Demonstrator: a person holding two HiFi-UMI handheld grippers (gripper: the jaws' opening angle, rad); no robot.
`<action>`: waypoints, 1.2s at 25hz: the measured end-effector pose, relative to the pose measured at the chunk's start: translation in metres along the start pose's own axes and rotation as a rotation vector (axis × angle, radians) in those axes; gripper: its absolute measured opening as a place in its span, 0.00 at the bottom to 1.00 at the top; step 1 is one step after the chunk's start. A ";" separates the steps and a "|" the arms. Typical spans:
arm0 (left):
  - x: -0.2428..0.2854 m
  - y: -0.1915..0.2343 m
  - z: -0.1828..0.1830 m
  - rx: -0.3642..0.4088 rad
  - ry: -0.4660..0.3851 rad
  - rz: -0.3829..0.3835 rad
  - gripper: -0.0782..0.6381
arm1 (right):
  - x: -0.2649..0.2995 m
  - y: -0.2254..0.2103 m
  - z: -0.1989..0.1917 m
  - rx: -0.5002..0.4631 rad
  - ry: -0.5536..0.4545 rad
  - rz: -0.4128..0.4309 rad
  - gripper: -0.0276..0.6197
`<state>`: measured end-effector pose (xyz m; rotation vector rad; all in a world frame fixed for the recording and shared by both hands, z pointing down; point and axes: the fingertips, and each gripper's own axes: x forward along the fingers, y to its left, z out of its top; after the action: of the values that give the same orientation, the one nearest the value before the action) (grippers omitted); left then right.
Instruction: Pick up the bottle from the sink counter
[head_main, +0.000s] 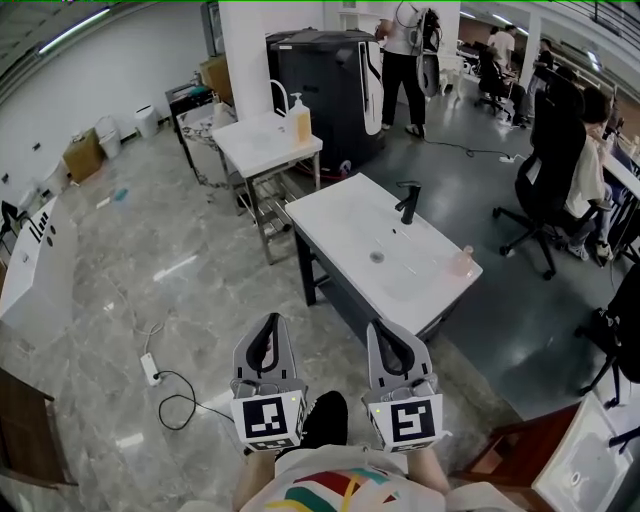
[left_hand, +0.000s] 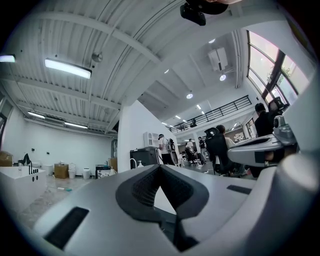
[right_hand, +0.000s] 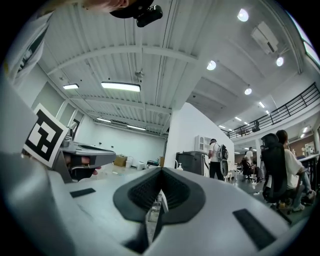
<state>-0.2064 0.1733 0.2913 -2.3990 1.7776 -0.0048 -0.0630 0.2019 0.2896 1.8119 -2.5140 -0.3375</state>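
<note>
A small, clear pinkish bottle (head_main: 461, 261) stands at the right corner of the white sink counter (head_main: 340, 215), beside the basin and to the right of the black tap (head_main: 407, 202). Both grippers are held low by my body, well short of the counter. In the head view my left gripper (head_main: 272, 320) points at the floor in front of the counter, its jaws shut and empty. My right gripper (head_main: 386, 330) sits just below the counter's near corner, jaws together with nothing between them. Neither gripper view shows the bottle; the left gripper (left_hand: 160, 168) and right gripper (right_hand: 161, 173) both look across the hall.
A second white sink table (head_main: 262, 142) with a yellow pump bottle (head_main: 299, 120) stands farther back. Behind it is a black machine (head_main: 325, 80). Black office chairs (head_main: 548, 190) and people are at the right. A power strip and cable (head_main: 152, 368) lie on the floor at the left.
</note>
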 end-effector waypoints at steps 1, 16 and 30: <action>0.001 -0.001 0.001 -0.002 -0.004 -0.001 0.13 | 0.000 0.000 0.001 -0.006 -0.004 0.004 0.06; 0.056 0.001 0.004 -0.034 -0.068 -0.038 0.13 | 0.042 -0.001 -0.007 -0.063 -0.007 0.036 0.06; 0.154 0.030 -0.032 -0.070 -0.022 -0.070 0.13 | 0.144 -0.017 -0.038 -0.062 0.041 0.056 0.06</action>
<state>-0.1922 0.0148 0.3052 -2.4990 1.7109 0.0767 -0.0879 0.0556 0.3085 1.7050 -2.4926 -0.3681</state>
